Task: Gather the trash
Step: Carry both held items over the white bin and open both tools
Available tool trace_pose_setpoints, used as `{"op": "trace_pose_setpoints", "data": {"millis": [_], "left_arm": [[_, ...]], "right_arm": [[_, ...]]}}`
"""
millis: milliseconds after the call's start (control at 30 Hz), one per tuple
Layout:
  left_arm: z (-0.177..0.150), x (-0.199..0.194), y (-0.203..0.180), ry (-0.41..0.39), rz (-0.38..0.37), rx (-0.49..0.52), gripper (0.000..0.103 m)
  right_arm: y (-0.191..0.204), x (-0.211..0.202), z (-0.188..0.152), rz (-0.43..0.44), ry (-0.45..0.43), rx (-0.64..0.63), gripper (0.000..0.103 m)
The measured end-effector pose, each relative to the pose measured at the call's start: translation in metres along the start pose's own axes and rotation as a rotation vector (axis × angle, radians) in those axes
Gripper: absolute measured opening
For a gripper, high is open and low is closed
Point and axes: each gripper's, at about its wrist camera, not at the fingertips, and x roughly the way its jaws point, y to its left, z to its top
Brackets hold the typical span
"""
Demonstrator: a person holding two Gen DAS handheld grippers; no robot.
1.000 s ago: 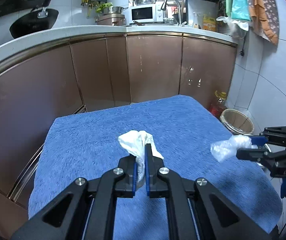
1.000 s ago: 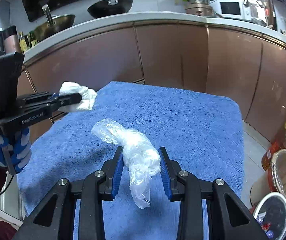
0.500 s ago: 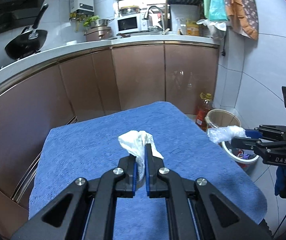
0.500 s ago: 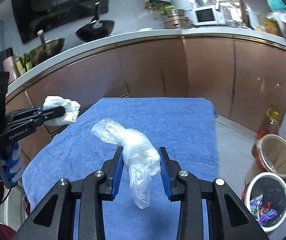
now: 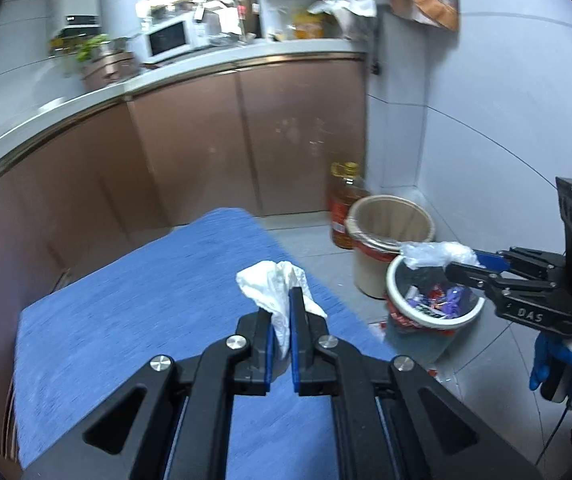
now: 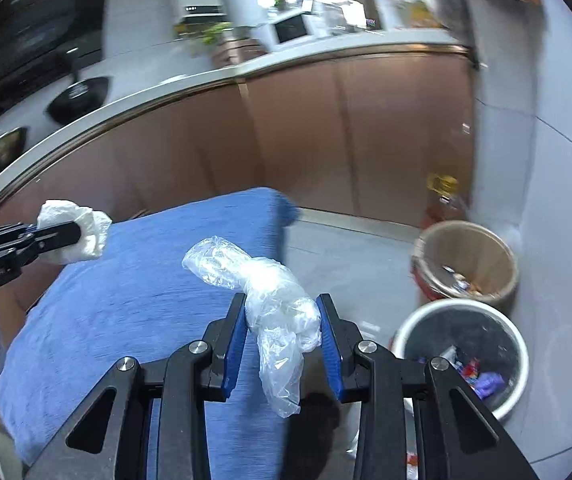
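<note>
The left gripper (image 5: 281, 312), jaws nearly together, clamps a crumpled white tissue (image 5: 273, 284) above the blue towel (image 5: 145, 300). The right gripper (image 6: 281, 332), jaws wider, pinches a clear plastic bag (image 6: 273, 300) beyond the towel's edge, near the white trash bin (image 6: 462, 360) holding wrappers. Behind the bin stand a beige bucket (image 6: 470, 260) and an oil bottle (image 5: 346, 208).

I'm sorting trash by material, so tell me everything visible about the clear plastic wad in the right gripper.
The plastic wad looks like thin, clear, crinkled film, bunched into a lump. The right gripper clamps its middle between blue pads; one end juts up to the left, a loose tail hangs below. It is held in the air, touching nothing else, near the white bin.
</note>
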Motion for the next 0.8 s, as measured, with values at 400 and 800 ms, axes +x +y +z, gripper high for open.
{"op": "trace_pose_setpoints", "data": {"millis": [400,800], "left_arm": [[0.053,0.135,-0.107,0.114,-0.181,0.078,0.006],[0.062,0.234,-0.193,0.219,-0.244,0.113,0.009]], "right_arm": [[-0.112,0.019,-0.013,-0.219,0.032,0.163,0.033],[-0.182,0.043,-0.046,-0.356,0.108,0.299,0.035]]}}
